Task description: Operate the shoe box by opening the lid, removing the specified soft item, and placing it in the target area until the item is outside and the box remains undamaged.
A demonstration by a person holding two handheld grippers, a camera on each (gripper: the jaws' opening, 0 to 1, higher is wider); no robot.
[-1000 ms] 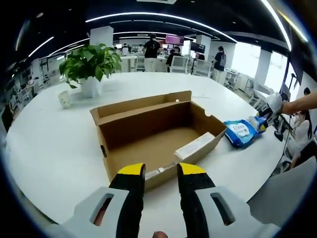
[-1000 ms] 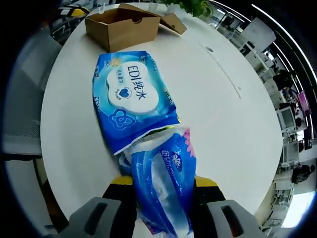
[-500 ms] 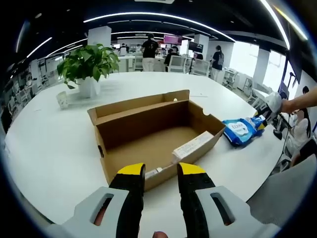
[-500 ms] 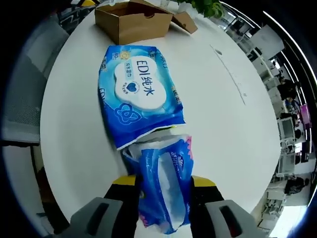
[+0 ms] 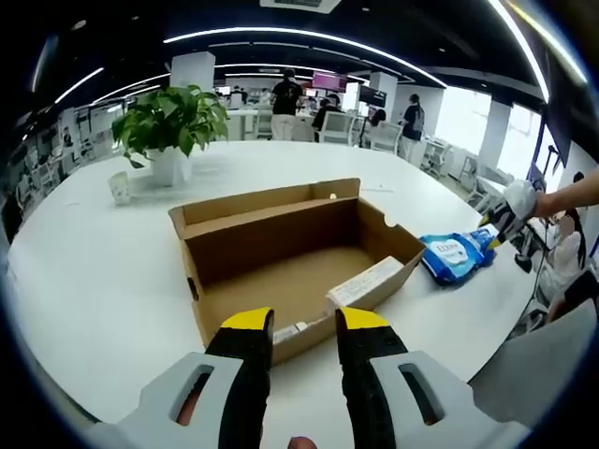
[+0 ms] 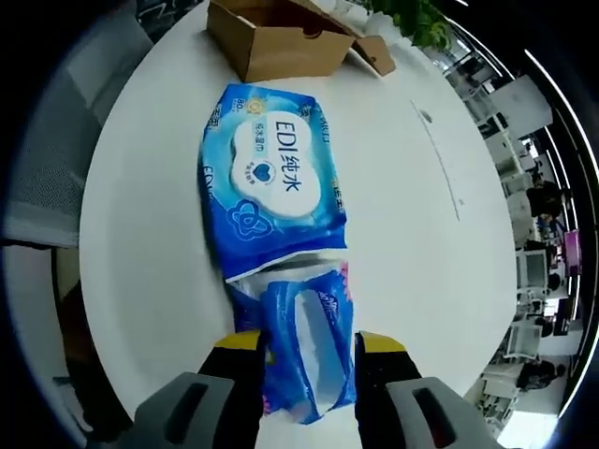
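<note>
An open cardboard shoe box [image 5: 298,257] sits on a round white table [image 5: 103,271], just ahead of the left gripper [image 5: 304,327], whose yellow-tipped jaws stand apart with nothing between them. At three o'clock from the box lies a blue wet-wipe pack [image 5: 455,254] (labelled EDI). In the right gripper view, the right gripper [image 6: 306,346] is clamped on the pack's [image 6: 271,187] crumpled near end, the pack stretching toward twelve o'clock and the box [image 6: 281,42]. A potted plant [image 5: 171,123] stands at eleven o'clock.
</note>
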